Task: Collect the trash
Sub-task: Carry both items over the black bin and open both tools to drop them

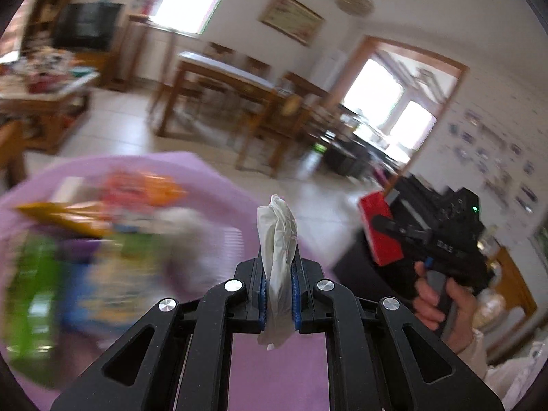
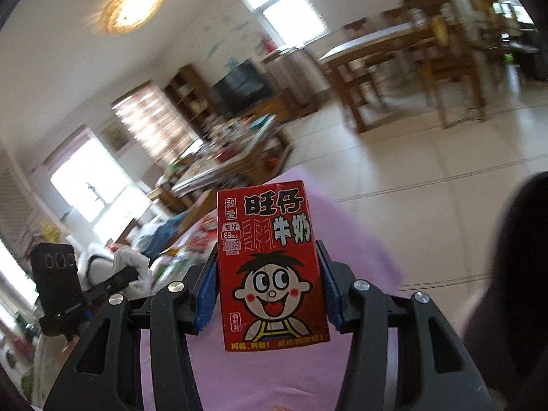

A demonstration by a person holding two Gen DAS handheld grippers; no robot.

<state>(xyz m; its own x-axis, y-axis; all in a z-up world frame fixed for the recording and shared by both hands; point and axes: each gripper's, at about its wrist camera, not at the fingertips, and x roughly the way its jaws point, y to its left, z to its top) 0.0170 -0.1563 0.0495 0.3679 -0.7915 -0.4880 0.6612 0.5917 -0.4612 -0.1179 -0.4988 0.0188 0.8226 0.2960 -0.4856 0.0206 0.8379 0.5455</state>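
Note:
My left gripper (image 1: 278, 267) is shut on a crumpled white tissue (image 1: 278, 239) that stands upright between its blue pads, lifted above a table under a lilac cloth (image 1: 274, 370). My right gripper (image 2: 269, 267) is shut on a red milk carton (image 2: 270, 267) with a cartoon face, held upright over the same cloth (image 2: 356, 239). In the left wrist view that right gripper (image 1: 380, 229) appears at the right with the red carton (image 1: 380, 229) in its fingers and a hand (image 1: 441, 298) on its grip. Blurred colourful wrappers (image 1: 85, 239) lie on the cloth at the left.
A wooden dining table (image 1: 222, 78) with chairs stands on the tiled floor (image 1: 116, 126) behind. A cluttered low table (image 1: 44, 78) and a dark television (image 1: 85, 25) are at the far left. A doorway (image 1: 394, 102) opens at the right. Both views are motion-blurred.

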